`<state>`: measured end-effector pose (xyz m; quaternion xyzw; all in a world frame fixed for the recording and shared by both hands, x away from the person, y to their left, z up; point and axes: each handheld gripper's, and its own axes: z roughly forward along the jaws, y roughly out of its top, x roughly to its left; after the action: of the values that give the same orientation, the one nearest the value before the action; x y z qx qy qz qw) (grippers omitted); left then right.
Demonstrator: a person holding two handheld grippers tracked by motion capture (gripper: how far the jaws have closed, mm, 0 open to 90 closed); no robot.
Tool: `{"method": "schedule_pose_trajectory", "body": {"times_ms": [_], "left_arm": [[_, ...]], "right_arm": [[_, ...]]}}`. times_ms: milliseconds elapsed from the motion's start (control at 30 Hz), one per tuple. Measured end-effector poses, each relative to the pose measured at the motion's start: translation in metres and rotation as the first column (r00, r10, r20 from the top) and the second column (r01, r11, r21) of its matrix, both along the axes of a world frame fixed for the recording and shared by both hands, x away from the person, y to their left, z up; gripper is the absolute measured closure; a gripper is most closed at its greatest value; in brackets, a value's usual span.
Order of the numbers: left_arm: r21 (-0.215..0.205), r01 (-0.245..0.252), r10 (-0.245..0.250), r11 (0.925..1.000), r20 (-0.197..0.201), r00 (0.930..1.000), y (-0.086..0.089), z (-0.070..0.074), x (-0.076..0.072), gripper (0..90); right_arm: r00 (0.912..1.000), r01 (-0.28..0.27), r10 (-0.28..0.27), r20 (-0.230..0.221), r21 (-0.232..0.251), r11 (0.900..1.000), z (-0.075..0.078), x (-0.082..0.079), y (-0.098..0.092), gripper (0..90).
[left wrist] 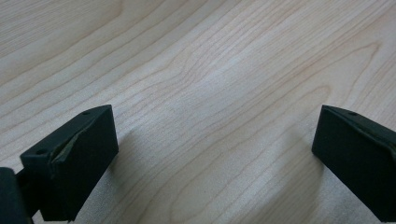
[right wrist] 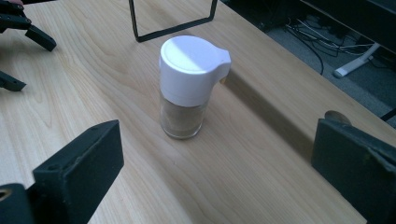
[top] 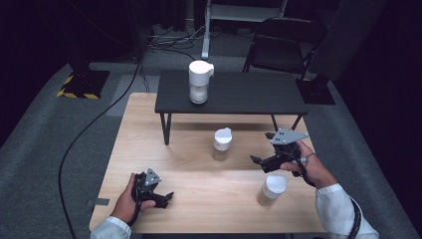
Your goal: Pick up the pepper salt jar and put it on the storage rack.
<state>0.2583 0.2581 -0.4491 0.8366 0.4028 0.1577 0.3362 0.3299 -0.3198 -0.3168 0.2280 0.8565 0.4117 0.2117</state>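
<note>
With its jaws wide apart, the right gripper (top: 261, 160) is lining up on the upright white-capped shaker jar (right wrist: 189, 86) mid-worktop (top: 199, 169), still short of it; next it must advance to straddle the jar, while the left gripper (top: 166, 197) idles open.

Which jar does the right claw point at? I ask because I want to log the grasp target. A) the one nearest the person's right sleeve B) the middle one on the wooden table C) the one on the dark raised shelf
B: the right claw stands open with the white-lidded middle jar straight ahead between its jaws, on the wooden table and not yet touched.
</note>
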Motion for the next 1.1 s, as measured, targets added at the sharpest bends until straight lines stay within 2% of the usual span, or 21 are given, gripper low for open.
{"method": "schedule_pose_trajectory", "body": {"times_ms": [233, 633, 767, 933, 1100], "left_arm": [[0.000, 0.000, 0.000, 1.0000, 0.000, 1.0000, 0.000, 0.000, 0.000, 0.0], [0.002, 0.002, -0.002, 1.0000, 0.000, 1.0000, 0.000, 0.000, 0.000, 0.0], [0.002, 0.002, -0.002, 1.0000, 0.000, 1.0000, 0.000, 0.000, 0.000, 0.0], [0.000, 0.005, -0.005, 1.0000, 0.001, 1.0000, 0.000, 0.000, 0.000, 0.0], [0.000, 0.005, -0.005, 1.0000, 0.000, 1.0000, 0.000, 0.000, 0.000, 0.0]], "right_arm": [[0.9996, -0.023, 0.023, -0.018, -0.021, 1.000, 0.000, 0.016, 0.017, 2.5], [0.9950, -0.080, 0.074, -0.066, -0.095, 0.992, -0.004, 0.046, 0.048, 3.0], [0.9913, -0.102, 0.092, -0.094, -0.111, 0.989, -0.006, 0.054, 0.056, 3.3], [0.9852, -0.129, 0.109, -0.132, -0.152, 0.980, -0.008, 0.064, 0.069, 3.6], [0.9800, -0.130, 0.103, -0.170, -0.155, 0.979, -0.013, 0.075, 0.077, 4.0]]}}
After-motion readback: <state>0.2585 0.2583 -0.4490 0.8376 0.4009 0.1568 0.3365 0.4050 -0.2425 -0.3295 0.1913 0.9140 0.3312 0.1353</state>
